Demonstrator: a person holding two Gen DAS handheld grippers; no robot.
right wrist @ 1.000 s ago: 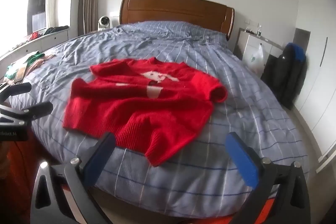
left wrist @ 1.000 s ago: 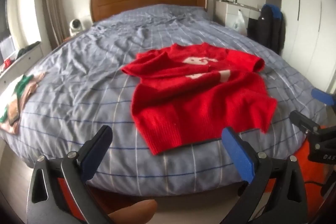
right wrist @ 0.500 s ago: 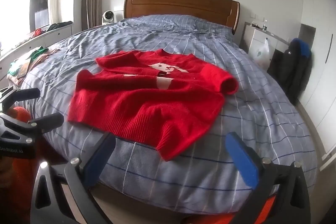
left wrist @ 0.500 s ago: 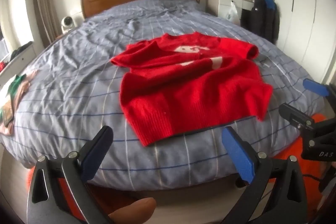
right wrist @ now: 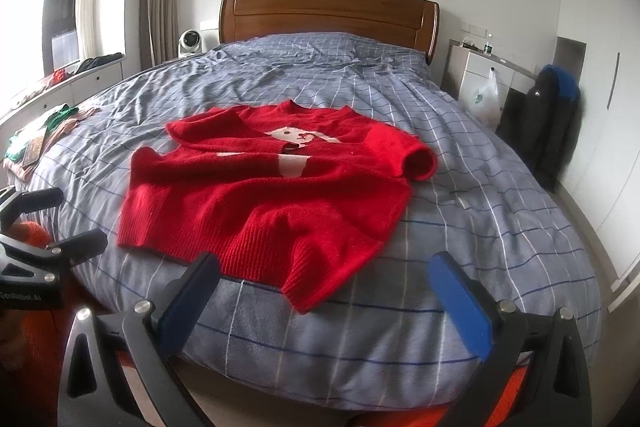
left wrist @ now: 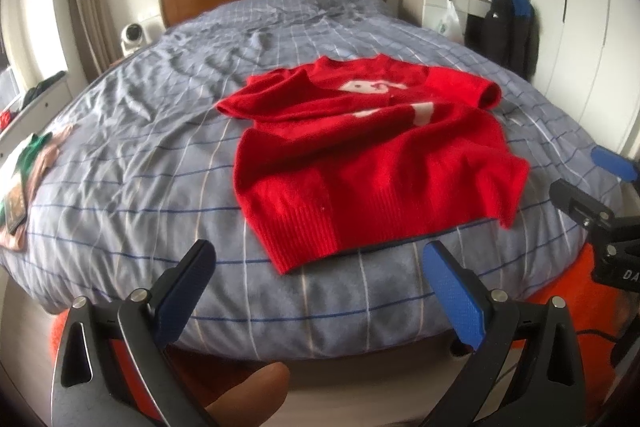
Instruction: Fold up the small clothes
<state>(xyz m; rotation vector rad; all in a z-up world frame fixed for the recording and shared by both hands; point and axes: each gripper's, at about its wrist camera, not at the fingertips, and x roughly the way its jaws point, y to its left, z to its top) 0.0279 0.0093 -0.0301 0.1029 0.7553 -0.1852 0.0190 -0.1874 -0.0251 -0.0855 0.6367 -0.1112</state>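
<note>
A red knit sweater (left wrist: 368,163) with a white motif lies rumpled on the grey checked bed (left wrist: 140,155), hem toward me, left sleeve folded across the chest. It also shows in the right wrist view (right wrist: 272,195). My left gripper (left wrist: 320,287) is open and empty, just short of the bed's foot edge, below the hem. My right gripper (right wrist: 324,291) is open and empty, at the hem's near corner. Each gripper shows at the edge of the other's view: the right one (left wrist: 592,195), the left one (right wrist: 44,227).
A pile of green and pink clothes (left wrist: 24,171) lies at the bed's left edge. A wooden headboard (right wrist: 328,15) stands at the far end. A white nightstand with a hanging bag (right wrist: 484,83) and a dark jacket (right wrist: 552,123) stand on the right.
Both grippers have moved closer to the bed and the sweater, which now looks larger. The left view has swung right. Both stay open and the sweater has not moved.
</note>
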